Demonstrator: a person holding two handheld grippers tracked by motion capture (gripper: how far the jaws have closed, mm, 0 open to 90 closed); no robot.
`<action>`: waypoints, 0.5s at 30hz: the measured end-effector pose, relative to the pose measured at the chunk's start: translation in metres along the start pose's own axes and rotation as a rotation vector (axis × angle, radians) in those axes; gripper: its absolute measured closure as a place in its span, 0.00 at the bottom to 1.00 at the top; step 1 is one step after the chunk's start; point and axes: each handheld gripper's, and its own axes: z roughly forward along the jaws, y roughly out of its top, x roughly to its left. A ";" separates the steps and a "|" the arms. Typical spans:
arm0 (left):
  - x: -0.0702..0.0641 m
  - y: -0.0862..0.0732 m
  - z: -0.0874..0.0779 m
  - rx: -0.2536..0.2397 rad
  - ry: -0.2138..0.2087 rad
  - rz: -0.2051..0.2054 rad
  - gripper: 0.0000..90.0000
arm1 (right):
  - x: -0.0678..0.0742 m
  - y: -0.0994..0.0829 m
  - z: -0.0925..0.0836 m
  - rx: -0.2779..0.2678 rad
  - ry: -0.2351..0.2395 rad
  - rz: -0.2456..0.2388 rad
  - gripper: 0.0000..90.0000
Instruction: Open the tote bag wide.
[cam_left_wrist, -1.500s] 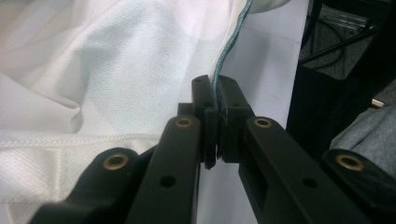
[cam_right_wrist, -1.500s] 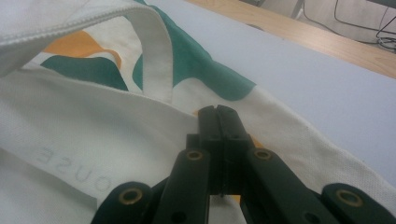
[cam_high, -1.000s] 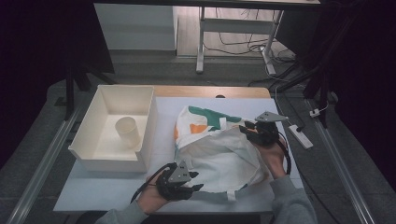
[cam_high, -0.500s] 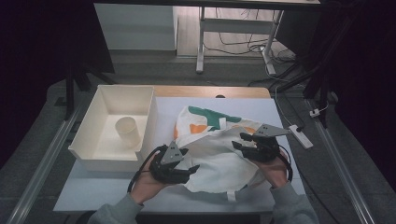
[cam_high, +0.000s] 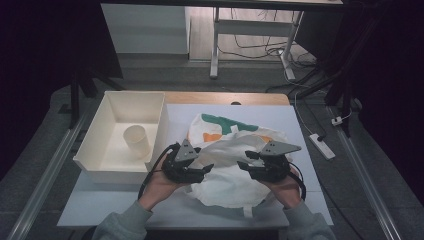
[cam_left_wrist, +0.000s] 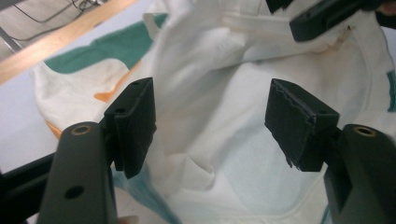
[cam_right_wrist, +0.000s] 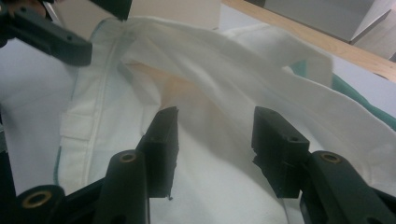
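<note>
The cloth bag (cam_high: 227, 160) is lying crumpled on the white table (cam_high: 300, 125), spreading from the near edge toward the far side, its green and orange print showing at the far end and a small strap poking out at the near edge; the white bin (cam_high: 100, 150) with the cup (cam_high: 136, 141) in it is sitting to the left, well apart from the work. The left gripper (cam_high: 202, 169) is hovering over the bag's left flank and the right gripper (cam_high: 245, 166) over its right flank, the two pointing inward at each other with the rumpled middle of the bag between them. Both sets of jaws have just been opening and are now standing spread with nothing pinched; in the left gripper view (cam_left_wrist: 210, 126) the cloth is lying below and beyond the pads, and in the right gripper view (cam_right_wrist: 212, 140) a raised fold of hem is running across just past the tips. I'd judge that hem to be what matters next (it is lying crosswise to the right jaws, nearer that hand than the other), so the right hand is looking better placed to take the bag's edge.
</note>
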 end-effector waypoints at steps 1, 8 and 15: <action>0.001 0.001 -0.001 -0.004 0.001 0.000 0.37 | 0.000 0.000 0.000 -0.001 0.003 0.001 0.57; 0.012 0.012 0.015 0.026 0.062 0.028 0.39 | 0.005 -0.002 0.001 0.009 0.020 -0.006 0.57; 0.030 0.016 0.037 0.049 0.051 0.034 0.52 | 0.016 -0.002 0.011 0.057 0.051 -0.025 0.55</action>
